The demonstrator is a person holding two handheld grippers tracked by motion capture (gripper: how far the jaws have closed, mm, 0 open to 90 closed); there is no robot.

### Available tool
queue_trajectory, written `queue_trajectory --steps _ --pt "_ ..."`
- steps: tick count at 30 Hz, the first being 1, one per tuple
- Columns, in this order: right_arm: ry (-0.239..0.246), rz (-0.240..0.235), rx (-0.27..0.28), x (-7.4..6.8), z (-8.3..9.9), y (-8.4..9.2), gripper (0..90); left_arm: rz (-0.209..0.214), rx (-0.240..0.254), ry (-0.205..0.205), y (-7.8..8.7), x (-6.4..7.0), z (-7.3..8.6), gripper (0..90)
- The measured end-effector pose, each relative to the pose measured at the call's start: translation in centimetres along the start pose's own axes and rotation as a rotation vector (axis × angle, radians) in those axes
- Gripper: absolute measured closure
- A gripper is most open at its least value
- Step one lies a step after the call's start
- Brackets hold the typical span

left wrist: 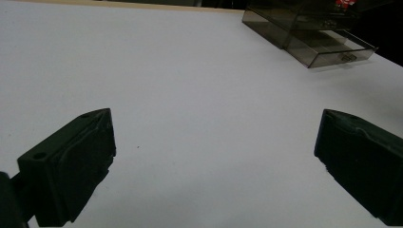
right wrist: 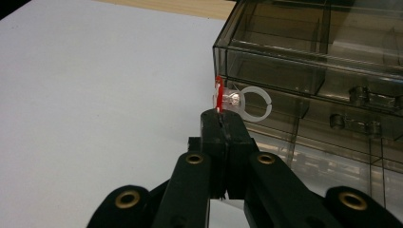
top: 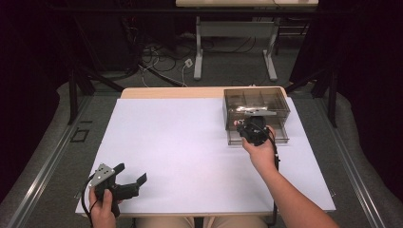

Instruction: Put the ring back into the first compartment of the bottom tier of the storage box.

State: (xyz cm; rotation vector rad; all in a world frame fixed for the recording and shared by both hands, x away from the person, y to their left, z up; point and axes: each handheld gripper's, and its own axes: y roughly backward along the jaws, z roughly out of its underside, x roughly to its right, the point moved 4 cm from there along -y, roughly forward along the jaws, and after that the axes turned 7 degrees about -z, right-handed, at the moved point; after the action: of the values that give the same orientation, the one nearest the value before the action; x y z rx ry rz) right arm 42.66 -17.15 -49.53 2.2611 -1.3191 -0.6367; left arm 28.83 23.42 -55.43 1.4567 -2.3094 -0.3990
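Your right tongs [right wrist: 221, 116] are clamped on a small toy ring [right wrist: 236, 100]: clear plastic band, open at one side, with a red and clear top. The jaws pinch the red edge of the top, and the band sticks out free toward the box. The ring hangs in the air, just beside the front left corner of the smoked clear drawer box [right wrist: 309, 61], above the desk [right wrist: 95, 95]. In the high view your right hand [top: 261, 152] holds the right tongs [top: 253, 129] over the pulled-out lower drawer [top: 280, 135] of that box [top: 256, 102]. So the pick-up looks done and the drawer stands open already. Left to do, as judged from this: carry the ring over the drawer's front wall, lower it into a compartment, let go, and likely push the drawer shut. Whether the ring has cleared the drawer rim yet you cannot tell from here. Your left tongs [left wrist: 214, 161] rest idle near the front left of the desk, jaws wide apart, nothing between them.
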Motion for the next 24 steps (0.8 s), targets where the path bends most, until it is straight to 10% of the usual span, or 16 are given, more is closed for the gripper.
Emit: queue_trajectory --steps 24 --pt "-0.032 0.041 -0.085 1.0 0.6 -2.6 89.6 0.004 -0.003 -0.005 -0.1 0.0 0.0 0.1"
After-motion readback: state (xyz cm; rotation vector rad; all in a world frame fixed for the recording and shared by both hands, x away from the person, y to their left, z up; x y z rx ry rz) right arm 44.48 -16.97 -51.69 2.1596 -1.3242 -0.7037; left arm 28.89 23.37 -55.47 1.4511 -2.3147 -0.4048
